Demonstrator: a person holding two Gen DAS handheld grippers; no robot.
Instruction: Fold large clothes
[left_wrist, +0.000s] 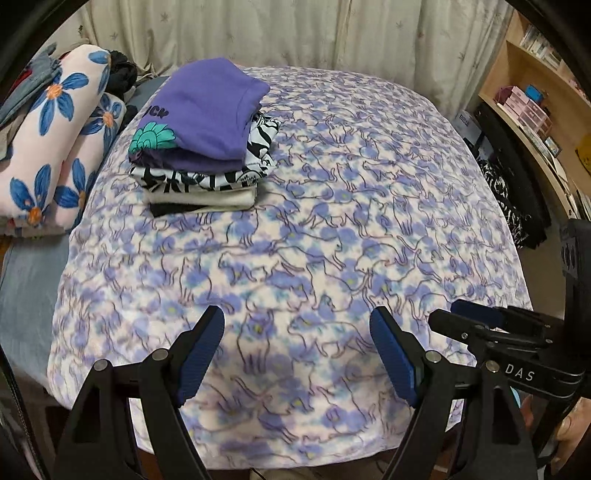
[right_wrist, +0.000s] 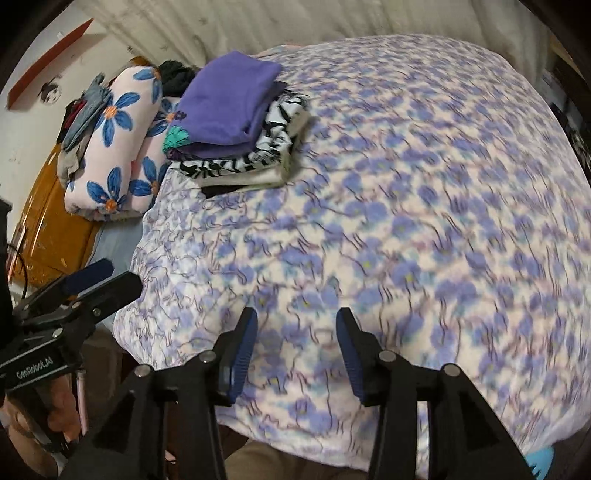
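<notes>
The folded clothes stack (left_wrist: 201, 140) sits on the far left part of the bed, on top of the cat-print blanket (left_wrist: 332, 229) that covers the whole surface. The top piece is a purple garment (left_wrist: 210, 107) with a green flower print, and under it lie a black-and-white patterned piece (left_wrist: 207, 181) and a pale one. No unfolded large garment lies spread out in front of the grippers; only the blanket is under them. A rolled flower-print quilt (left_wrist: 55, 140) lies beside the stack, further left, off the blanket.

The left gripper (left_wrist: 297, 350) hovers over the near edge of the blanket with its jaws wide apart and nothing between them. The right gripper (right_wrist: 297, 354) hovers over the same near edge, just beside the left one, and its jaws stand about half apart, also empty. In the right wrist view the blanket is blurred, so small details there I cannot tell.

The stack lies ahead and to the left of both pairs of fingers, well apart from them. Its long side runs roughly away from the person, toward the curtain (left_wrist: 295, 33). The left gripper is the nearer one to it, because it stands on the side of the stack. I judge that one fold is finished and that the hands are free for the next garment. If that is among the loose dark clothes (left_wrist: 123, 72) behind the quilt, the left hand has the shorter reach.
</notes>
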